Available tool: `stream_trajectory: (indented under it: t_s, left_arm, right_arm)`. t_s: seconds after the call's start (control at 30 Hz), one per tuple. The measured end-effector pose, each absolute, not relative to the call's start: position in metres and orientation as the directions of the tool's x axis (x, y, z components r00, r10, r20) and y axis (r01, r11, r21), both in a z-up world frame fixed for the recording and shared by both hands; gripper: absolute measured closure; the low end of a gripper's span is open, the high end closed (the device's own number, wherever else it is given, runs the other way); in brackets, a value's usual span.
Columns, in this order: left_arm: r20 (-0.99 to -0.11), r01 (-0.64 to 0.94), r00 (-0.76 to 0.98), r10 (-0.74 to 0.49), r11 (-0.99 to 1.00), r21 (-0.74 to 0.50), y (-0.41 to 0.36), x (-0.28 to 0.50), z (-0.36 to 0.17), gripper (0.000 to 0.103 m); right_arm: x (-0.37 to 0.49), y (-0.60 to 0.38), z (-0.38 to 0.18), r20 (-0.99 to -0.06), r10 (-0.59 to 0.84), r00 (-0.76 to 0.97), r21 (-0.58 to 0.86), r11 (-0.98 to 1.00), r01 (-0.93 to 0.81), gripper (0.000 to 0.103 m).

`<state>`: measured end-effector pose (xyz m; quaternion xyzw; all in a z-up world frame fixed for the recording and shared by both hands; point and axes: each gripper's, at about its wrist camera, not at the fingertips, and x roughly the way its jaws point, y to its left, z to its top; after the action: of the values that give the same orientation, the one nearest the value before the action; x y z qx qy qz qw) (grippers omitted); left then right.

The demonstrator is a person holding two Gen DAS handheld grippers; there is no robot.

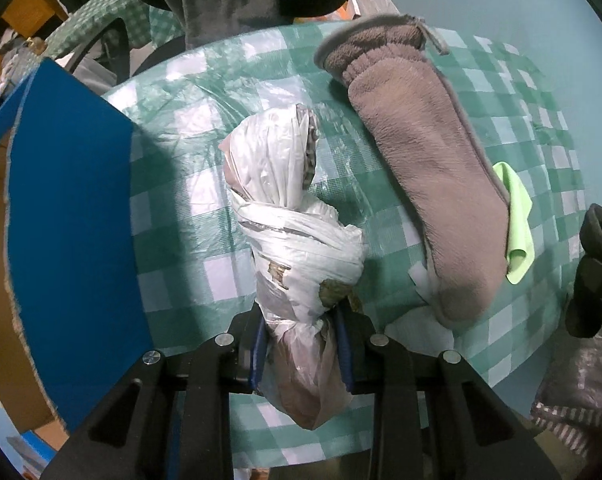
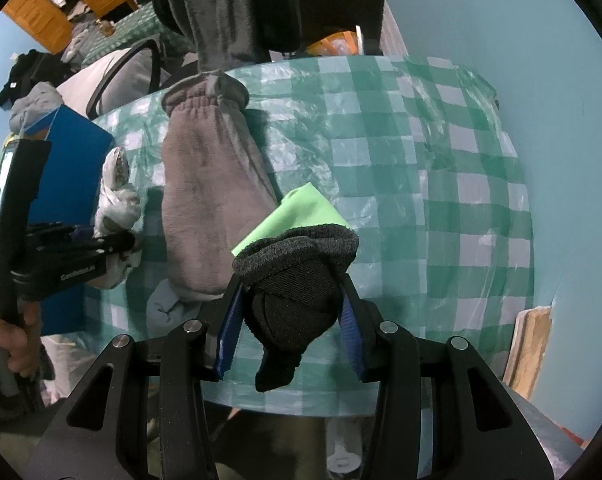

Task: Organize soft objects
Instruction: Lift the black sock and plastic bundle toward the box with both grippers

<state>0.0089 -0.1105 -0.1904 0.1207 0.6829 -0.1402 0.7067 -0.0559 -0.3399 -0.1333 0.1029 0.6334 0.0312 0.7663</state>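
Mid-sort: left gripper (image 1: pixel 301 344) clamped on plastic-wrapped bundle (image 1: pixel 297 216), right gripper (image 2: pixel 291 312) clamped on black sock (image 2: pixel 295 276); next, probably into blue box (image 1: pixel 73 216) at nine o'clock.

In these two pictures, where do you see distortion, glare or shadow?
Left wrist view: the fisheye lens bends the checkered table into a dome, and the blue box throws a dark shadow beside the plastic-wrapped bundle. Right wrist view: the same curving, dark corners, and soft glare on the table's plastic cover.
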Motion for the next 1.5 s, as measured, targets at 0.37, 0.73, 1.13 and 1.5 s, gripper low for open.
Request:
stream_trajectory:
  t_s: [0.37,0.73,1.13,1.5]
  left_arm:
    - [-0.996,0.362,0.062,-0.057,0.932,-0.03,-0.107,-0.01,-0.166,0.074]
    - [-0.989,0.376,0.129,-0.078,0.926,-0.024,-0.1,-0.016,-0.131,0.074]
    - [-0.981,0.374,0.174,-0.084,0.927,-0.013,-0.086,-0.026,-0.103,0.074]
    - [-0.974,0.34,0.212,-0.08,0.94,-0.003,-0.061,-0.028,-0.084,0.074]
  right_arm:
    - [-0.053,-0.326,-0.116,-0.957,0.19,0.221,0.206,0.977,0.048,0.059]
    - [-0.049,-0.305,-0.098,-0.946,0.212,0.246,0.218,0.976,-0.001,0.059]
    - [-0.041,-0.28,-0.075,-0.934,0.229,0.275,0.222,0.973,-0.056,0.059]
    - [-0.032,-0.248,-0.059,-0.921,0.257,0.293,0.23,0.965,-0.124,0.059]
